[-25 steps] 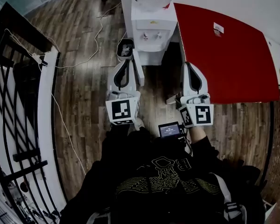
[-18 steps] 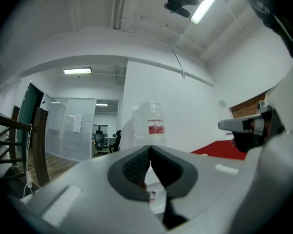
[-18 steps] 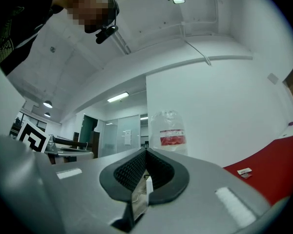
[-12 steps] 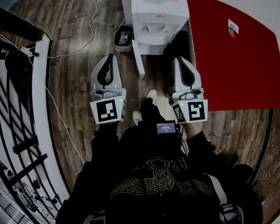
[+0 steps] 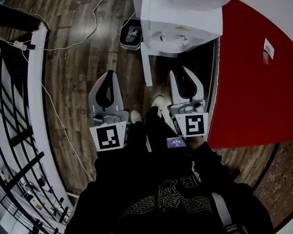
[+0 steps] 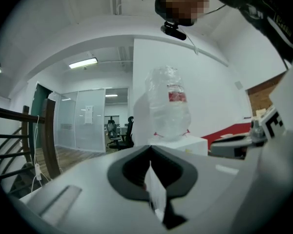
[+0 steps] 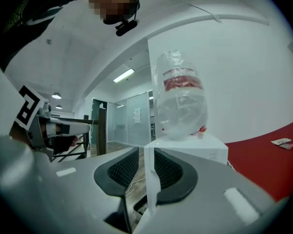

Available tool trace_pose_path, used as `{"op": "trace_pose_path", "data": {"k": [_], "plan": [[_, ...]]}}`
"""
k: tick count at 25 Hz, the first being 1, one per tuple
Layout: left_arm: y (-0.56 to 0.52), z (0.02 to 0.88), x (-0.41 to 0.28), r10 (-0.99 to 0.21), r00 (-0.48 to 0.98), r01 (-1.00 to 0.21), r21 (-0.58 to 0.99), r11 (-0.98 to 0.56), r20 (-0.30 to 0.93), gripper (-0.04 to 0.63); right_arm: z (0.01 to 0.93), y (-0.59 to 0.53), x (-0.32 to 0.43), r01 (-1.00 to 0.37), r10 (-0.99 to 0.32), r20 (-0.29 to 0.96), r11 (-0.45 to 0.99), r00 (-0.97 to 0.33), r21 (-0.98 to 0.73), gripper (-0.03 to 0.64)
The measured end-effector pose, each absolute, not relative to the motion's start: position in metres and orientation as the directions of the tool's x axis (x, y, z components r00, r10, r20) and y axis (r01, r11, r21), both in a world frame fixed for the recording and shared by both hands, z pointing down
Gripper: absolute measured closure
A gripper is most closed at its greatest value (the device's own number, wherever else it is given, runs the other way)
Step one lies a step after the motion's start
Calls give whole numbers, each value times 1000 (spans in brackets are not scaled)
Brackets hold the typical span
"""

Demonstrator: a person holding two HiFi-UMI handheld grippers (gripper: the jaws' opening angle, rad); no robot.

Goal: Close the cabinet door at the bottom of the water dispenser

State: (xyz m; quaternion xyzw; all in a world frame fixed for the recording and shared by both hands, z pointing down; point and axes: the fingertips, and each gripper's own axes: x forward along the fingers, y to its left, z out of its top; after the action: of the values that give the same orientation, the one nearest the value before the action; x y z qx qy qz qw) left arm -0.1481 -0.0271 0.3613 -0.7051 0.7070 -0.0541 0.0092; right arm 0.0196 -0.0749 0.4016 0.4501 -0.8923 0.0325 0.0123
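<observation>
Wood-plank floor (image 5: pixel 83 72), water dispenser (image 5: pixel 180 23) standing on it, small bin (image 5: pixel 131 34) just beside, white shoes (image 5: pixel 157 102)

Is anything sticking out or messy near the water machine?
Yes. The white door at the bottom of the water dispenser stands open, sticking out over the wooden floor instead of lying flat against the cabinet. A thin cable also trails loosely across the floor. Nothing looks spilled.

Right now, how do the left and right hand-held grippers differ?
Jaws: the left hand-held gripper has them together; the right hand-held gripper has them opening, slightly apart, nothing between. Place: the left one is over bare floor left of the open door; the right one faces the open cabinet, between door and red panel. Both are empty and point at the dispenser.
</observation>
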Motion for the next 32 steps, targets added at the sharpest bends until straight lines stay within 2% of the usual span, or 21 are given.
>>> {"op": "trace_pose_path", "data": {"k": [3,8,10,17,20,24,28,32], "plan": [[-28,393,-150,-995,-7,-999,-36,3,101,589,449,-94,9,-813,-803,130,579,-581,-60,489],[-32,443,-162,-992,7,-999,-40,-12,128,589,572,-117,-17,-821,-755,356,566,-551,-72,423],[-28,461,-169,-990,1,-1000,-26,-5,141,589,628,-109,-25,-824,-718,450,561,-531,-78,417],[-21,546,-196,-971,19,-1000,11,-17,236,589,828,-72,-42,-840,-471,806,539,-360,-61,327],[-14,571,-201,-962,37,-999,42,-26,270,589,873,-61,-43,-848,-427,850,529,-308,-41,318],[-9,597,-209,-961,46,-997,65,-30,274,589,911,-52,-49,-858,-409,862,511,-300,-57,316],[-7,611,-217,-955,46,-997,76,-25,294,589,915,-45,-62,-862,-404,854,497,-328,-96,318],[-11,611,-216,-950,57,-996,84,-33,308,589,920,-29,-71,-847,-342,880,519,-330,-116,319]]}}
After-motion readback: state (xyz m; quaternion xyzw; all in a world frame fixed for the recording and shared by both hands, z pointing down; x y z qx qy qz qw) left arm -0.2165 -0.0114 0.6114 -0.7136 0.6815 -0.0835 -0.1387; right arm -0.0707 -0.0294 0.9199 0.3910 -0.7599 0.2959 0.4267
